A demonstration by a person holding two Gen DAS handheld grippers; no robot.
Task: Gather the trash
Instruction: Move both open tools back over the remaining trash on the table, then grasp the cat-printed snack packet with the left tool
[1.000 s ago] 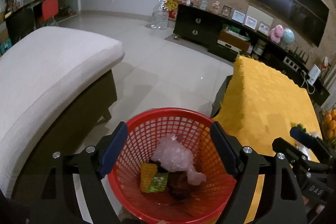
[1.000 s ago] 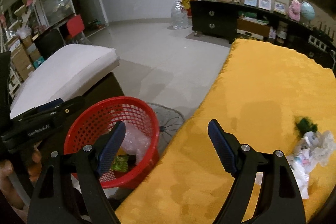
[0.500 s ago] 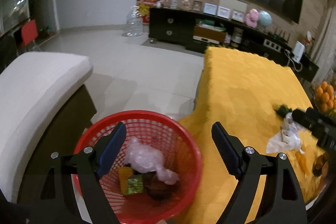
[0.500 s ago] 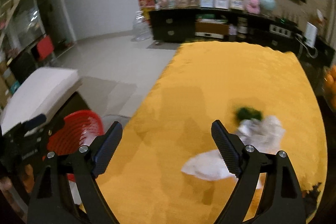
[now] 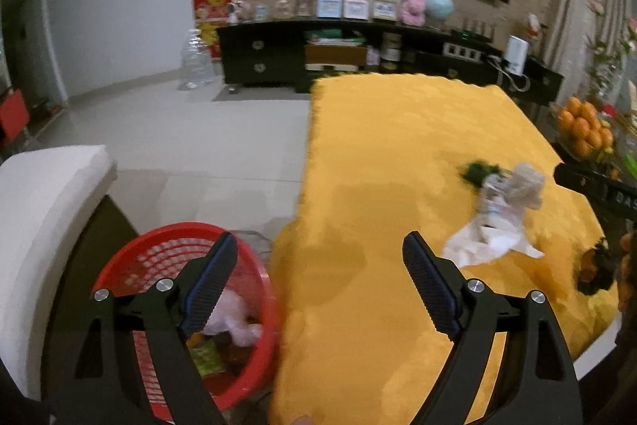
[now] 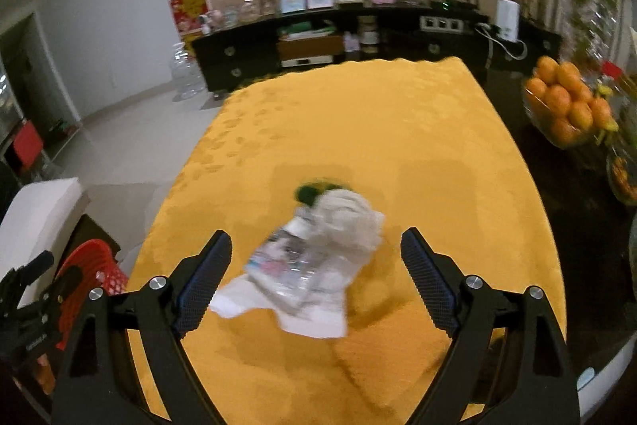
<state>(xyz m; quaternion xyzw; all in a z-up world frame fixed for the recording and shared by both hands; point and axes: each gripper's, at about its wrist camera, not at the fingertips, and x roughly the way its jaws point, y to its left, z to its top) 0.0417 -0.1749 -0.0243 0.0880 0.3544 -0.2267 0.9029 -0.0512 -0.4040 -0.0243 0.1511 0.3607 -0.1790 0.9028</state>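
A heap of trash (image 6: 318,257), made of white tissue, a clear printed wrapper and a green scrap (image 6: 308,192), lies on the yellow tablecloth (image 6: 358,126). My right gripper (image 6: 316,234) hovers just before it, open, the heap framed between its fingers without touching. My left gripper (image 5: 318,237) is open and empty over the table's left edge. The red mesh basket (image 5: 159,253) stands on the floor under its left finger, holding a pale plastic bag (image 5: 235,317) and a green wrapper (image 5: 205,359). In the left wrist view the heap (image 5: 497,210) lies far right.
A white sofa cushion (image 5: 40,210) sits left of the basket. A bowl of oranges (image 6: 565,106) stands on a dark surface right of the table. A dark TV cabinet (image 5: 358,58) runs along the back wall. A dark object (image 5: 593,269) lies at the table's right edge.
Both grippers have swung right, away from the basket and over the table. The basket slid to the left of both views, and the heap now sits between the right gripper's fingers.
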